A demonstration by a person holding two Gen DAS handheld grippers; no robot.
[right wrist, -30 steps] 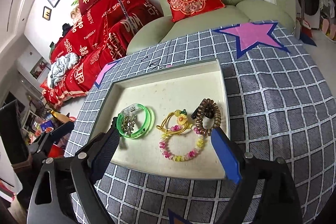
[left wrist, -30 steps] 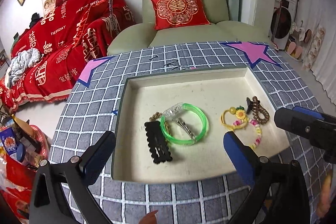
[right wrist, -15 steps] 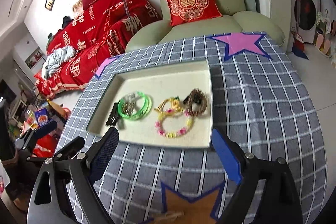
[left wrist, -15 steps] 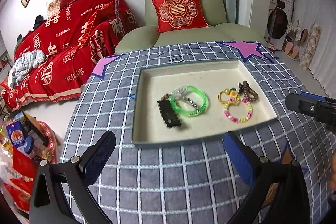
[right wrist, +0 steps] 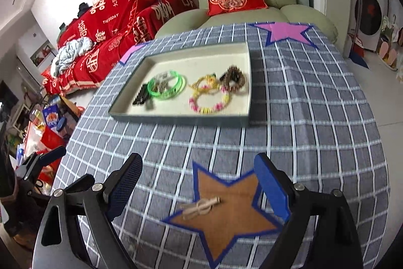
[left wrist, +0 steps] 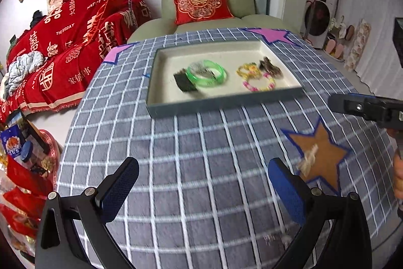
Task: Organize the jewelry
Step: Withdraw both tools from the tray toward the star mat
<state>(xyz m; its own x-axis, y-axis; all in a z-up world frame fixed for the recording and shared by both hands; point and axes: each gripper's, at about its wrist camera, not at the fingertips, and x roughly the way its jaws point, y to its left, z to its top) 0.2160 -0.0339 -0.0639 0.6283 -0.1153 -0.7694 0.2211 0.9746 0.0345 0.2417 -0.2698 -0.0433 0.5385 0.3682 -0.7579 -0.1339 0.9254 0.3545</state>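
Right wrist view puts the right claw [right wrist: 197,183] wide open and holding nothing, low over the near end of the surface [right wrist: 314,117], which wears a grey checked cloth. Just ahead of its fingertips, between them, a pale hair clip [right wrist: 201,206] lies on an orange star patch [right wrist: 226,216] — blurred, so its detail cannot be made out. From the left wrist view the left claw [left wrist: 202,183] is likewise spread wide and empty, with the same clip [left wrist: 307,160] off toward its right finger on the star patch [left wrist: 325,150].

Well beyond both claws sits the tray [right wrist: 181,119], shallow, cream inside with a grey-blue outer wall. It holds a black comb-like clip [right wrist: 141,97] at the left, touching a translucent green bangle [right wrist: 167,86] that has a metallic clip lying across it. Right of that come a yellow cord bracelet [right wrist: 205,85], a pink-and-yellow beaded bracelet [right wrist: 209,103] nearer the front wall, and a brown coiled hair tie [right wrist: 235,82] — these three are bunched together by the tray's right wall.
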